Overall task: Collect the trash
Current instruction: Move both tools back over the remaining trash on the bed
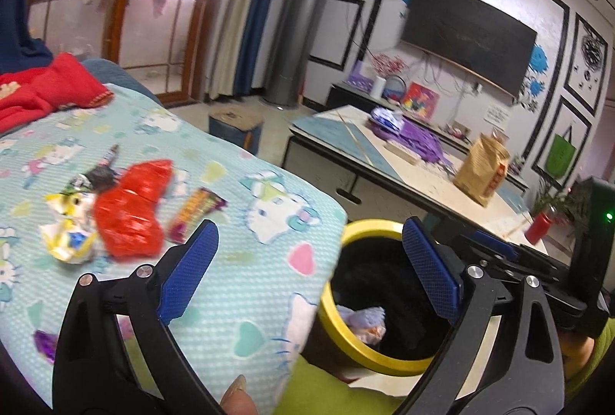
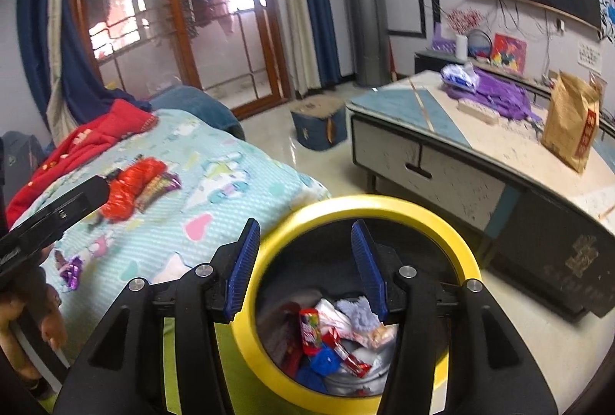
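A yellow-rimmed black trash bin [image 2: 384, 203] stands beside the bed and holds several wrappers [image 2: 334, 330]; it also shows in the left wrist view [image 1: 334, 319]. My right gripper [image 2: 305, 269] is open and empty right above the bin's mouth. My left gripper [image 1: 307, 269] is open and empty over the bed's edge, between the bin and the trash. On the blanket lie a red wrapper [image 1: 132, 207], a striped candy wrapper [image 1: 196, 211], a crumpled white-yellow wrapper [image 1: 69, 230], a dark foil wrapper [image 1: 98, 176] and a purple wrapper [image 2: 73, 270].
The bed has a light blue cartoon blanket [image 1: 238, 280] with red clothing [image 1: 42, 88] at its far end. A low coffee table [image 2: 453, 153] with a brown paper bag [image 2: 572, 122] and purple items stands to the right. A small blue stool [image 2: 319, 122] sits on the floor.
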Available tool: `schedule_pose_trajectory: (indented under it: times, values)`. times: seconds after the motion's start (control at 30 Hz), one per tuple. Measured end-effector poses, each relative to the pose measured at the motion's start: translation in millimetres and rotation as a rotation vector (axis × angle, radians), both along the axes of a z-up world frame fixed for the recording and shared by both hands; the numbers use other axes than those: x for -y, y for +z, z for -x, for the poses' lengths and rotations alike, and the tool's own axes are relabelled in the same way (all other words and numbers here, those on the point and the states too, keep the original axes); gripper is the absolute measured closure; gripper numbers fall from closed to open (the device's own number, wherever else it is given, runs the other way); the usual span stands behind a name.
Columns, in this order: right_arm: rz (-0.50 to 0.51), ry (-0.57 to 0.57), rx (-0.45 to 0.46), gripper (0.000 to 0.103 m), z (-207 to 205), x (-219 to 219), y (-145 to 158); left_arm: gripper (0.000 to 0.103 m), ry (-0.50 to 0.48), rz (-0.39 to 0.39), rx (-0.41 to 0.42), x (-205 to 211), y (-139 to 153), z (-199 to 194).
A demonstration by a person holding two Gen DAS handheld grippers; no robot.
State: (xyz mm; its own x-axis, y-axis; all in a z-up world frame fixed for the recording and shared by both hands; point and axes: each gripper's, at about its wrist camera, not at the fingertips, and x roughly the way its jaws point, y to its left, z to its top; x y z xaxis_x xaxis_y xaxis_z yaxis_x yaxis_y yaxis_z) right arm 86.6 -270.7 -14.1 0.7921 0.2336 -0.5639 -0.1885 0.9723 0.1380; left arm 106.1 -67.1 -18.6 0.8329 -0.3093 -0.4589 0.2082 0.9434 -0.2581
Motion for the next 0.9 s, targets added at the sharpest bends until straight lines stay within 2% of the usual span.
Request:
schedule_pose_trajectory:
  times: [0.23,0.63,0.9]
  values:
    - [0.004,0.08,0.051,0.052,6,-27,14,0.015,0.073,0.017,0.034,-29,12,8]
    - [0.005,0.207,0.068,0.049,3,-85,29,0.015,0.197,0.051,0.061,-77,23,14]
    - [0.009,0.281,0.057,0.048,-3,-123,32,0.015,0.261,0.069,0.042,-107,23,14]
